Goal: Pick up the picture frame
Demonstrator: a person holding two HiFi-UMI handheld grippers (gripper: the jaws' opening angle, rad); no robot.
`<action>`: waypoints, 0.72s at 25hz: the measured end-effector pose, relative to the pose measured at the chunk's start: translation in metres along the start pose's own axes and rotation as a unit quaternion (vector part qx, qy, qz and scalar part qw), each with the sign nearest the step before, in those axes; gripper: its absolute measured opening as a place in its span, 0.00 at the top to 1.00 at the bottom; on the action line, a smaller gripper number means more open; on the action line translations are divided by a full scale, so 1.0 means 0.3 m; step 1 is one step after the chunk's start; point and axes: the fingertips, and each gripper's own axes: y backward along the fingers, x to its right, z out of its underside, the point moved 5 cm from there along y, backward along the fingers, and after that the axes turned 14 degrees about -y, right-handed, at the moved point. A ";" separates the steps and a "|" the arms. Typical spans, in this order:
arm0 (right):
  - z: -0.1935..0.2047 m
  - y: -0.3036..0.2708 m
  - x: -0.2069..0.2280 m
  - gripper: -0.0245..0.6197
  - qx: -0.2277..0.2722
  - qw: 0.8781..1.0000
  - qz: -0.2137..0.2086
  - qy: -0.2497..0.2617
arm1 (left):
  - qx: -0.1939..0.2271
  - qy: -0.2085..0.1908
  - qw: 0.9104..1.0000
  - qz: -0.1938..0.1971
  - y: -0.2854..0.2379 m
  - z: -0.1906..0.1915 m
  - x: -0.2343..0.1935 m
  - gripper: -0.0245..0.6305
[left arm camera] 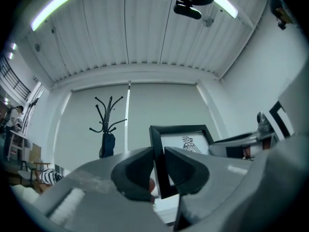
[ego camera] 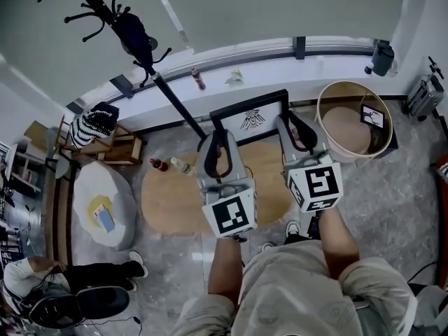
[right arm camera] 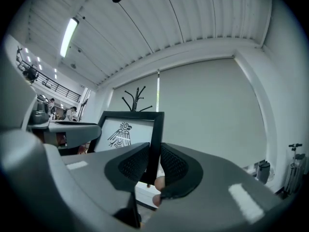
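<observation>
The picture frame (ego camera: 250,120) is black, with a white print of a bird emblem, and it hangs lifted above the floor between my two grippers. My left gripper (ego camera: 215,138) is shut on its left side bar and my right gripper (ego camera: 292,124) is shut on its right side bar. In the left gripper view the black bar of the picture frame (left arm camera: 186,138) stands upright, clamped between the dark pads of the left gripper (left arm camera: 159,170). The right gripper view has the picture frame (right arm camera: 126,132) pinched by its right bar in the right gripper (right arm camera: 153,166). Both grippers point roughly level at the wall.
A black coat stand (ego camera: 133,33) leans at the back left by the window sill (ego camera: 231,58). Below lie a round wooden mat (ego camera: 171,198) with small bottles (ego camera: 159,164), a white pouf (ego camera: 105,201) and a round tub (ego camera: 350,121). A seated person (ego camera: 63,285) is at lower left.
</observation>
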 end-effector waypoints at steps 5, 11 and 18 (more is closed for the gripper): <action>-0.114 0.028 -0.039 0.85 0.051 0.998 -0.016 0.024 | 0.043 -0.008 0.999 -0.015 0.018 -0.102 -0.028 0.84; -0.201 0.057 -0.083 0.85 0.100 0.994 -0.033 0.033 | 0.077 -0.027 0.996 -0.034 0.047 -0.193 -0.061 0.84; -0.294 0.091 -0.115 0.85 0.153 0.986 -0.048 0.047 | 0.128 -0.045 0.990 -0.046 0.078 -0.299 -0.082 0.84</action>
